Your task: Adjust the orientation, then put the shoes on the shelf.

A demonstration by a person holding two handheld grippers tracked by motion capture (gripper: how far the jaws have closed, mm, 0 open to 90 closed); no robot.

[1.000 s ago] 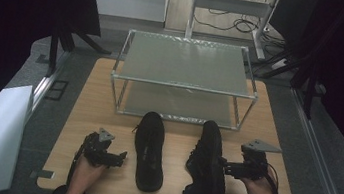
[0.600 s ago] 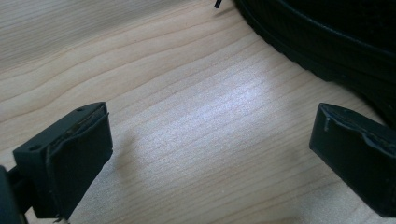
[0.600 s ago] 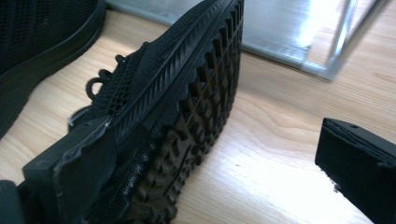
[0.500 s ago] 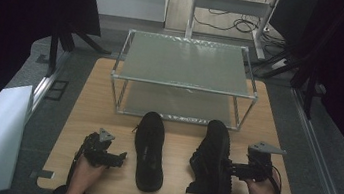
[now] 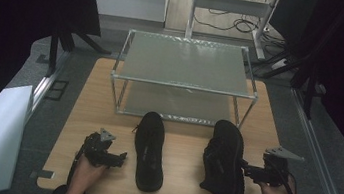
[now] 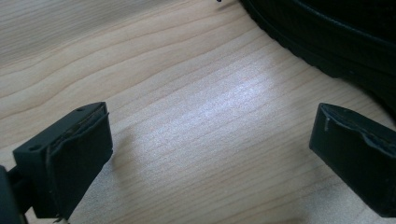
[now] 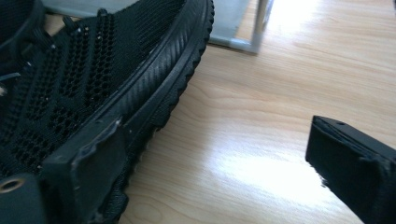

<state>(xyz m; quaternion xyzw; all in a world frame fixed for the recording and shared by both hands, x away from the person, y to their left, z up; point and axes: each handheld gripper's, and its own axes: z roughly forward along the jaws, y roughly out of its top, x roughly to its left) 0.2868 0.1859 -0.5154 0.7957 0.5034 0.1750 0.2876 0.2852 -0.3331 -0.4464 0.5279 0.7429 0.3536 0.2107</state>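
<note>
Both tongs stand apart and empty: the right gripper (image 5: 250, 172) sits against the outer side of the right shoe (image 5: 225, 159), one jaw touching its ribbed rubber sole, mesh upper above. The left gripper (image 5: 114, 157) rests on grained wood just beside the left shoe (image 5: 149, 150). Likely a grasp is being lined up for the metal rack (image 5: 184, 86) beyond; next, the right jaws must straddle the sole.

Right gripper (image 7: 210, 168) jaws spread wide over the wooden table (image 7: 289, 107), one jaw against the black mesh shoe (image 7: 93, 79), the other well clear of it.

left shoe (image 6: 345, 37) — cropped by frame corner, right shoe (image 7: 84, 84) — heel cut off
</note>
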